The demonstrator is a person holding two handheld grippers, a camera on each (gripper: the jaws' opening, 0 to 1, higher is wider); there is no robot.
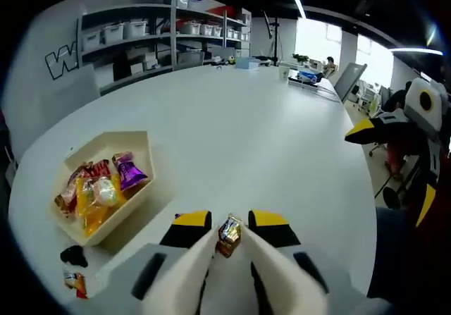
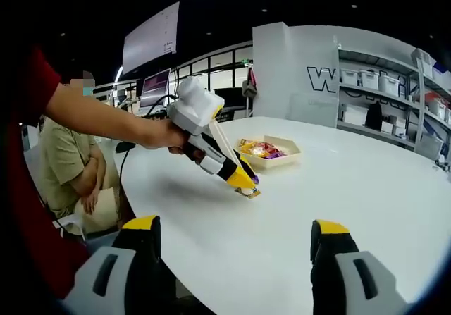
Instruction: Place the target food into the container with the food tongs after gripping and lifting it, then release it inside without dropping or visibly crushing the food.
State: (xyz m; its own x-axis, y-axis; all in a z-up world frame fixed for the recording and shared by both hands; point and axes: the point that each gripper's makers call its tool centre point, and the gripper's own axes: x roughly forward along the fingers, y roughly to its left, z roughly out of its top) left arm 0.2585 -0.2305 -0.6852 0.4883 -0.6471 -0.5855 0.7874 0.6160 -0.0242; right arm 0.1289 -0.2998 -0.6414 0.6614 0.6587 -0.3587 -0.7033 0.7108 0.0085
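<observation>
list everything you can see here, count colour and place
table: one, white, under everything
tray: one, beige, on the table, left in the left gripper view
sweets in tray: several, orange, yellow, purple wrappers
held sweet: one, gold and brown wrapper, between the left gripper's tips
loose sweet: one, orange, on the table near the tray
shelves: grey, with bins, behind the table
seated person: one, olive shirt, beside the table
left gripper: white with yellow tips, shut on the sweet
right gripper: same colours, open
</observation>
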